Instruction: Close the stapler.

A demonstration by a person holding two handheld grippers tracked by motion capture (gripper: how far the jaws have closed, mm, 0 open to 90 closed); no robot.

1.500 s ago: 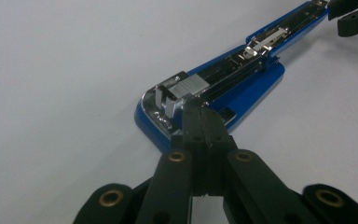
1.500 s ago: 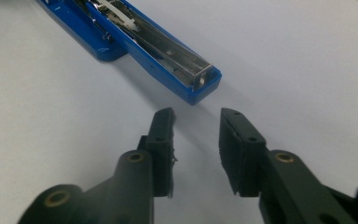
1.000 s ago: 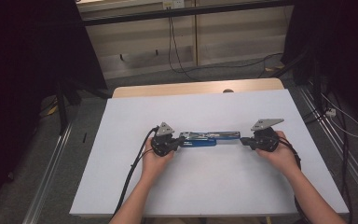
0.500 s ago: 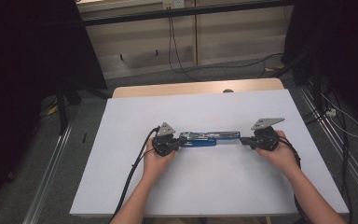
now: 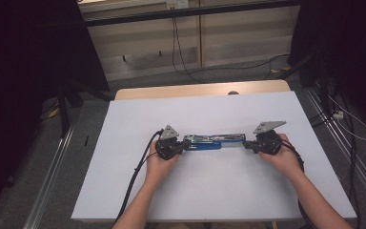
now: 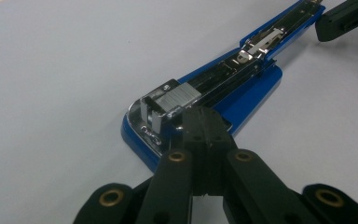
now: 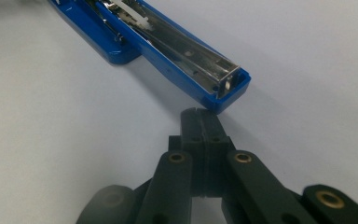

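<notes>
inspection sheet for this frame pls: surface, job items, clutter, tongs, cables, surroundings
Surface: white table, wooden strip at far edge.
Job's things: blue stapler swung open flat, metal staple channel up.
Clutter: nothing seen.
Grippers: left tongs shut, tip at stapler's one end; right tongs shut, just short of the other end. Neither holds it.
Cables: black cable trails off the left tongs; more on the floor.
Surroundings: dark curtains, floor rails both sides.
</notes>
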